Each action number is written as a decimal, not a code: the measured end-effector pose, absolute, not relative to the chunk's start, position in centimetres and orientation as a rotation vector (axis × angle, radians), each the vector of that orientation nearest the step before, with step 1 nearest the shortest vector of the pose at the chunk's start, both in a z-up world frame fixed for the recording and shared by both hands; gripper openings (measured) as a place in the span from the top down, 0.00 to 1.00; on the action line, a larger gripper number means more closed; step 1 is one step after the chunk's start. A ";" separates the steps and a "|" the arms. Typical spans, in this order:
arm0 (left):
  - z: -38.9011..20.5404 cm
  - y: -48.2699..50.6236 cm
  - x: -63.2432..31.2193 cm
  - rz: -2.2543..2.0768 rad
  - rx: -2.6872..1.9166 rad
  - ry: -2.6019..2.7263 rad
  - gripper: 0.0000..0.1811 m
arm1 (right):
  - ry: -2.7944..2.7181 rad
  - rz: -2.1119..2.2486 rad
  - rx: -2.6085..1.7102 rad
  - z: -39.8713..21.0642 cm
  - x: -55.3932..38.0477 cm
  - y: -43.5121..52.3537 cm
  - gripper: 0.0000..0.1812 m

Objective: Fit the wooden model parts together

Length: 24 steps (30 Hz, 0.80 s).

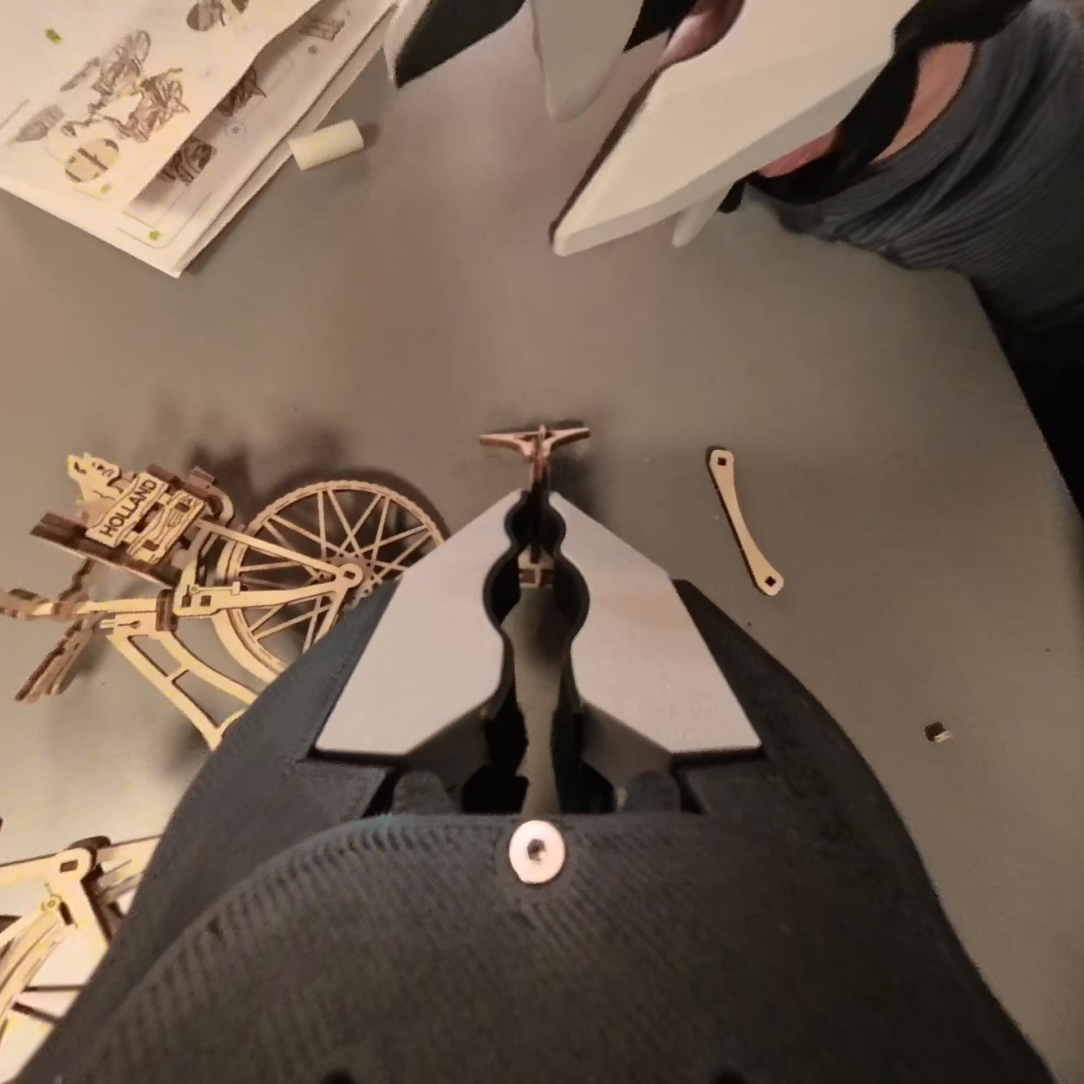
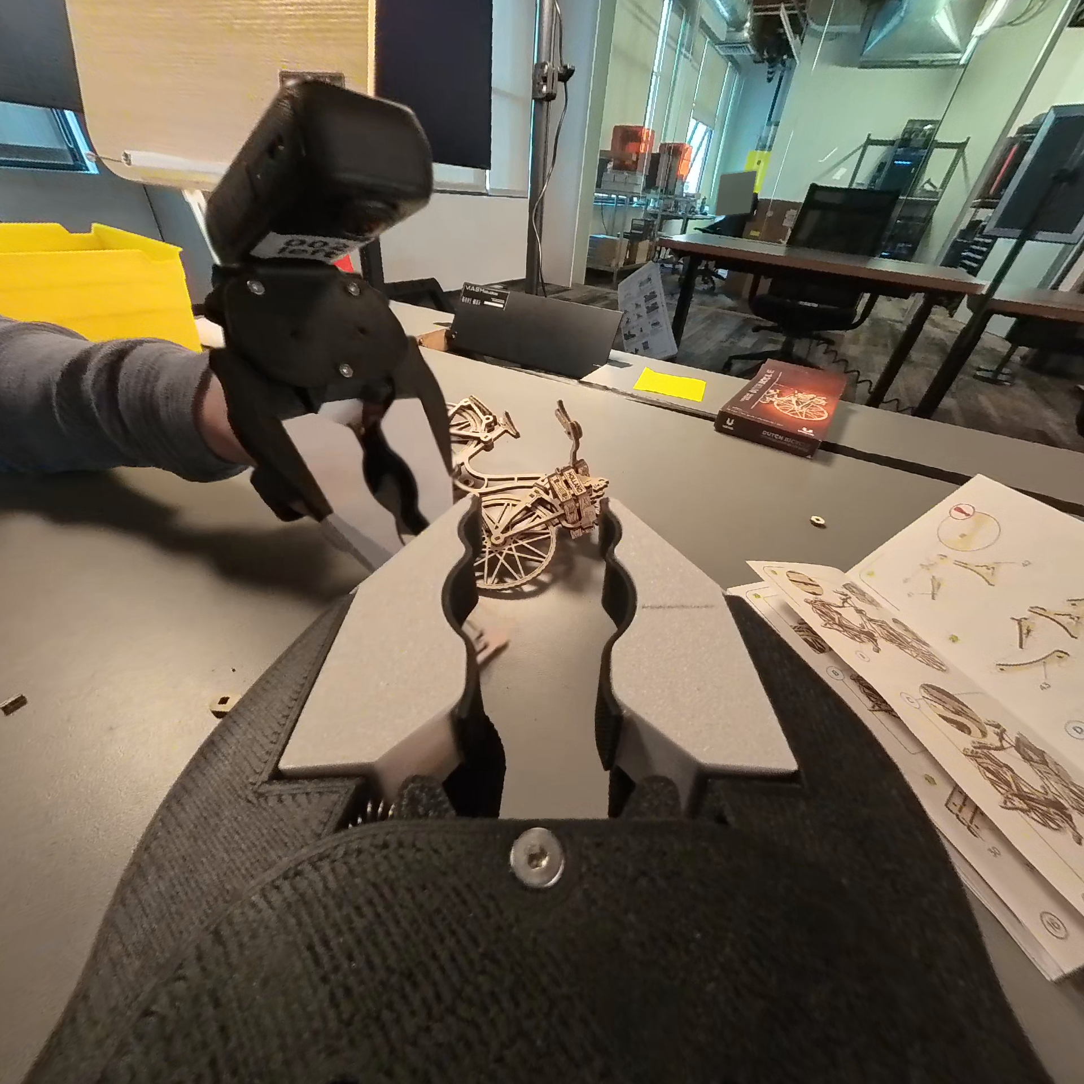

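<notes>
Wooden handlebar piece [image 1: 535, 463] seemingly pinched in left jaws.

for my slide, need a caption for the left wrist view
Left gripper shut on a small wooden part beside the wooden bicycle.

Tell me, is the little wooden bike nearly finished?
Partly. Done: the bicycle model already has its frame, a spoked wheel and a rear box, and it lies on its side on the grey table. In hand: the left gripper pinches a small handlebar-shaped part. Left: that part, plus a curved strip lying loose. The right gripper is open and empty.
</notes>
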<state>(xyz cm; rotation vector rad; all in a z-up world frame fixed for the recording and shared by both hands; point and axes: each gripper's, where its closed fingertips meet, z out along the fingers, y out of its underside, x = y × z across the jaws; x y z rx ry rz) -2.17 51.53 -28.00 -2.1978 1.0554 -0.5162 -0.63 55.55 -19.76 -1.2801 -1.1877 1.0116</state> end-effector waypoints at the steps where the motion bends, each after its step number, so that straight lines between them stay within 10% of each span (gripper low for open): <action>1: -27.7 51.6 -2.2 -0.517 -2.176 1.051 0.99 | -1.182 1.012 -1.279 -19.7 -0.6 55.6 0.79; 11: -15.6 52.1 -4.4 -1.028 -1.601 0.707 0.99 | -1.011 1.412 -1.242 -17.0 -0.7 53.8 0.85; 24: -14.6 51.4 -4.1 -1.067 -1.483 0.707 0.99 | -0.952 1.768 -1.231 -15.7 -4.8 50.3 0.91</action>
